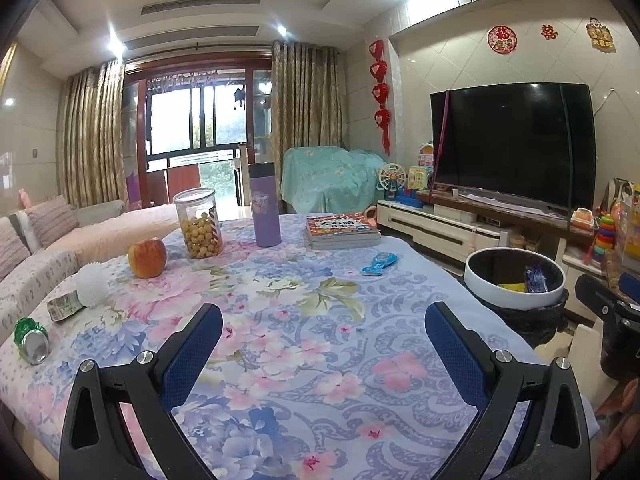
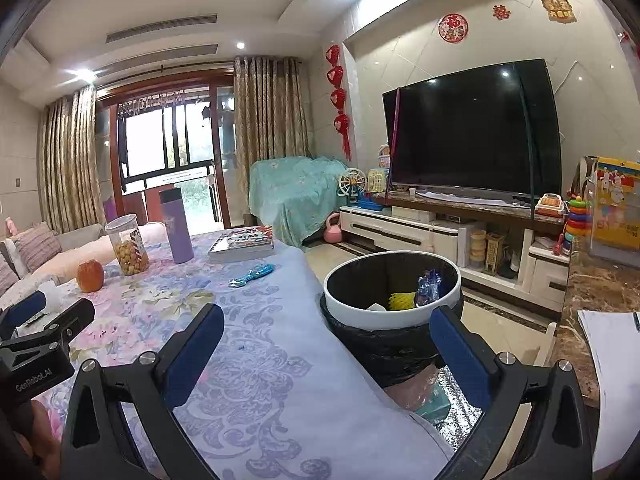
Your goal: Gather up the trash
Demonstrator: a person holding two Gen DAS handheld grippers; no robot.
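Looking down your left gripper [image 1: 324, 320], you've got both blue mesh-textured pads spread wide with nothing between them, hovering over the floral tablecloth [image 1: 304, 360]; soft printed fabric, pink blossoms on lilac-blue scrolls. Your right gripper [image 2: 326, 322] is just as wide and empty, one finger over the cloth edge, the other in front of the trash bin [image 2: 390, 320]; round white rim, black crinkly liner bag, standing on the floor just beside the table.

Trash on the table: a crumpled shiny blue wrapper [image 1: 379, 263] lying alone near the bin-side edge; a crushed metal can [image 1: 33, 340] with a green label at the far left edge; a squashed printed carton [image 1: 64, 306] touching a white spiky ball [image 1: 93, 285]. The can and carton only show in the left view; the right view has your other gripper body blocking that corner.

Non-trash stuff further back: a red-yellow apple [image 1: 147, 258], a clear plastic jar [image 1: 198, 223] of round yellow snacks, a tall lilac flask [image 1: 264, 205], a stack of books [image 1: 342, 230].

The right view looks into the bin better; a yellow foam net [image 2: 402, 301], a blue crinkled wrapper and something white already sit inside.
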